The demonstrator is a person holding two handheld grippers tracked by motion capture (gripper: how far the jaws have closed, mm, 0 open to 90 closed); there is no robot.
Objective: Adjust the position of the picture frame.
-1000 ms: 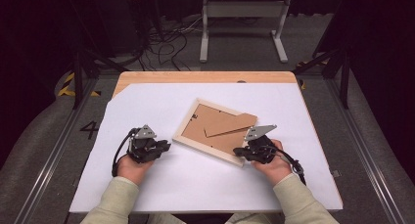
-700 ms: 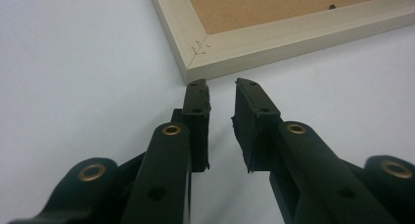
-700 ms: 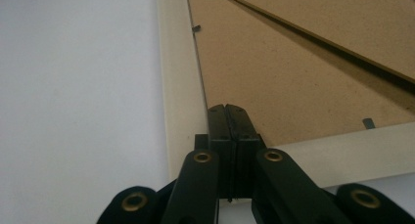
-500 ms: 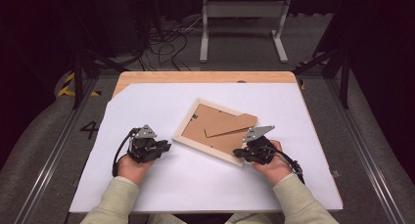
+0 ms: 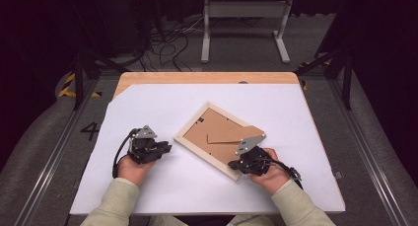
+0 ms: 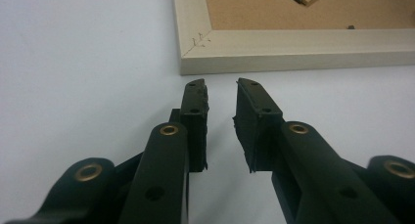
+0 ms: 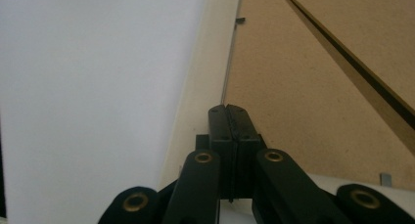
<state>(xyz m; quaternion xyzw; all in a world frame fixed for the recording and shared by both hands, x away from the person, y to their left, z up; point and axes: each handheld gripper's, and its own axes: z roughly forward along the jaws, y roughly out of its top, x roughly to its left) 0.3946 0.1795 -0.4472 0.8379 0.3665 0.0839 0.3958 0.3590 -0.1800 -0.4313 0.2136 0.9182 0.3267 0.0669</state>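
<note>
Picture frame lying face down and turned at an angle on the white sheet, its brown backing board up, both of our grippers at its near side.

We see the frame near the middle of the sheet, its folded stand strip lying flat on the backing. At the frame's near right corner our right gripper has its 2 jaws pressed together with nothing between them, the tips over the pale wood rail beside the backing's edge. Just off the frame's left corner our left gripper rests on the sheet, its jaws a little spread and empty, their tips close to the corner joint but not touching it.
</note>
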